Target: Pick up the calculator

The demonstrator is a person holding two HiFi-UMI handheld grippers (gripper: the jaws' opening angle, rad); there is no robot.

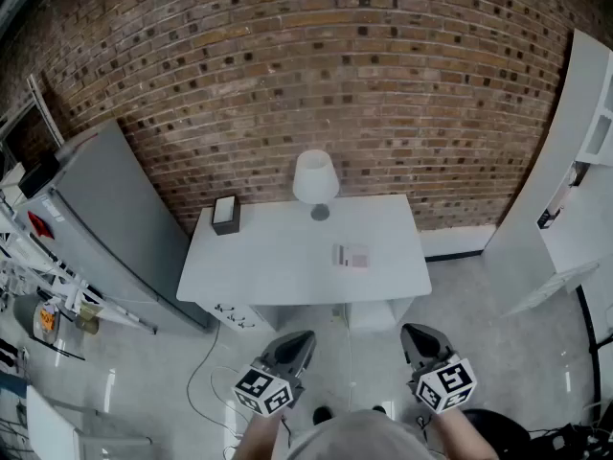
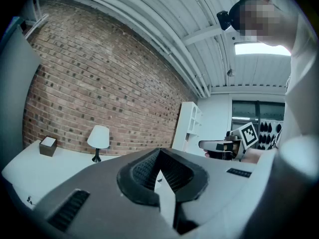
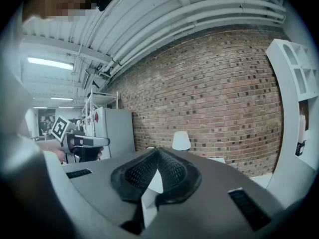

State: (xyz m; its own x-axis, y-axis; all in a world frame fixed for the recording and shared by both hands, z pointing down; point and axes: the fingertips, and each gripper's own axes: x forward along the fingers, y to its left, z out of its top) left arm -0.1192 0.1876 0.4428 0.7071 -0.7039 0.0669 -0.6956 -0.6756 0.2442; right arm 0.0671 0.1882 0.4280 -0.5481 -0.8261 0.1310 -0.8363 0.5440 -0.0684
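pickup not begun: calculator (image 1: 351, 256) on tabletop (image 1: 273, 257) near lamp (image 1: 315, 182); left gripper (image 1: 292, 346), right gripper (image 1: 421, 339) well short, fingers pressed together.

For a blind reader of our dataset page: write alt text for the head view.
Seen from above, a white table stands against a brick wall, holding a calculator, a lamp and a small dark box. The left gripper and right gripper hang short of the table, jaws shut on nothing.

One table (image 1: 278, 262), one lamp (image 1: 315, 177), one box (image 1: 225, 215), one calculator (image 1: 351, 256)
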